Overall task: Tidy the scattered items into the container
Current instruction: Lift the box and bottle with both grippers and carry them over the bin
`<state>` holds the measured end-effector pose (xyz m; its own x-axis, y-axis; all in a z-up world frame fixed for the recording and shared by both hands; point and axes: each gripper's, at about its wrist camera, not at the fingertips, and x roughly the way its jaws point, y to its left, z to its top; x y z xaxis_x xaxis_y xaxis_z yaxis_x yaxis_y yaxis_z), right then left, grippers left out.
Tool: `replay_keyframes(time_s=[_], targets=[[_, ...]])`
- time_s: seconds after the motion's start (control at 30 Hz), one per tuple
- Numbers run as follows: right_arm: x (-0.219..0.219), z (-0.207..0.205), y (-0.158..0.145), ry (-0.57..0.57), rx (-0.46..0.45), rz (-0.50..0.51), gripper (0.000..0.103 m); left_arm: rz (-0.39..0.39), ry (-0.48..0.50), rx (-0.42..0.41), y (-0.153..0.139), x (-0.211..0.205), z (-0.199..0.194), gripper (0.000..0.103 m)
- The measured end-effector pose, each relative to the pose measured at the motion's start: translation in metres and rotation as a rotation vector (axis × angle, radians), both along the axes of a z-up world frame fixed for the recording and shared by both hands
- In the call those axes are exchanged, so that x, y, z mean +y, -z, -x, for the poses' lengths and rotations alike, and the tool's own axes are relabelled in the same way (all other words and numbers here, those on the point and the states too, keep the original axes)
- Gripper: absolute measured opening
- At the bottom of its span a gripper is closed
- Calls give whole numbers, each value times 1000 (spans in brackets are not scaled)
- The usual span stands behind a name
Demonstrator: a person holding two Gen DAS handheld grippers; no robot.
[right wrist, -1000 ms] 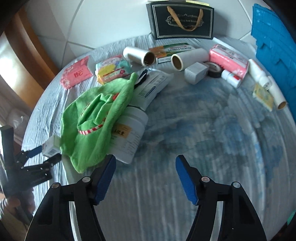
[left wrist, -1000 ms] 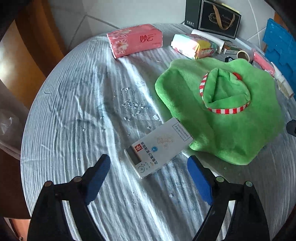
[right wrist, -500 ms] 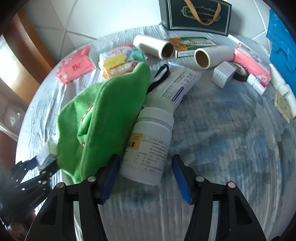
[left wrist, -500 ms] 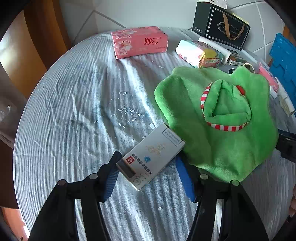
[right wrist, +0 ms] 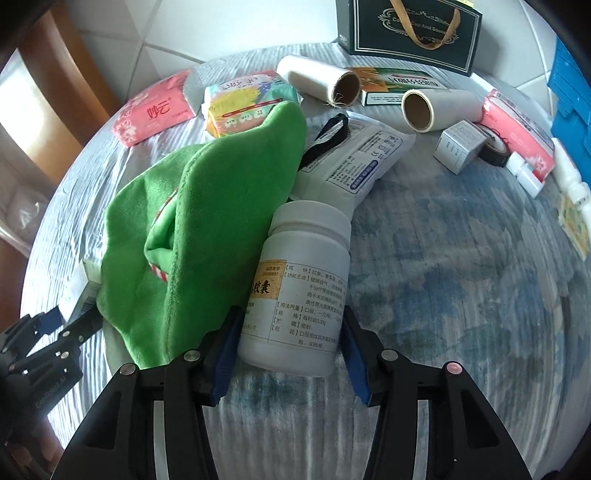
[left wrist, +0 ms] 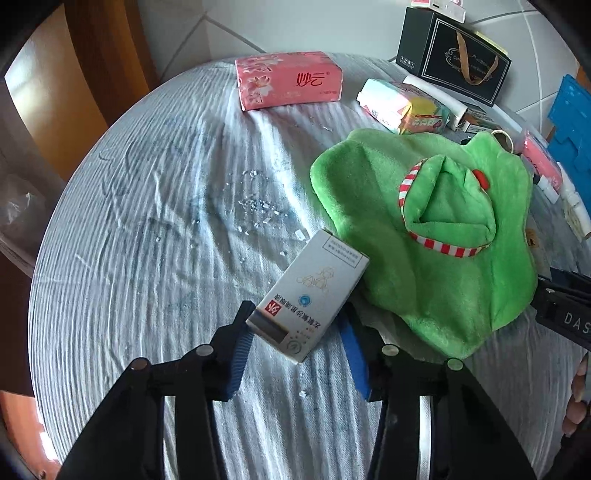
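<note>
left gripper holding one white box | right gripper holding one white bottle | two paper rolls

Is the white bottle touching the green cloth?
Touching. In the right wrist view the green cloth drapes against the left side of the lying white bottle and overlaps its label, with no gap between them.

- Round surface, covered by a pale ribbed cloth with faded blue markings.
- White tiled wall behind, crossed by grey grout lines.
- Brown wooden panel at left, lit by bright daylight.
</note>
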<state>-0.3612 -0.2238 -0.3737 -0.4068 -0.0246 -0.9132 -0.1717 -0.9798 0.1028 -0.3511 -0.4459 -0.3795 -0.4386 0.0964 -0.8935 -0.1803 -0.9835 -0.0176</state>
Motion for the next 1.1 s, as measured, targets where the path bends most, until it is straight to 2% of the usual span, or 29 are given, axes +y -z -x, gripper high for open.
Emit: replay_keyframes(time_s=[0.1, 0.2, 0.5, 0.9, 1.1], targets=[[1, -8, -2, -3, -8, -14, 49, 8, -20, 3, -3, 1, -8, 39], [3, -23, -12, -21, 12, -25, 48, 2, -46, 43, -17, 3, -17, 39], [24, -63, -65, -99, 146, -36, 46, -40, -95, 216, -95, 38, -53, 39], [101, -129, -176, -264, 451, -14, 46, -85, -162, 389, -177, 149, -122, 39], [136, -156, -224, -241, 573, -14, 46, -52, -99, 448, -211, 200, -145, 39]])
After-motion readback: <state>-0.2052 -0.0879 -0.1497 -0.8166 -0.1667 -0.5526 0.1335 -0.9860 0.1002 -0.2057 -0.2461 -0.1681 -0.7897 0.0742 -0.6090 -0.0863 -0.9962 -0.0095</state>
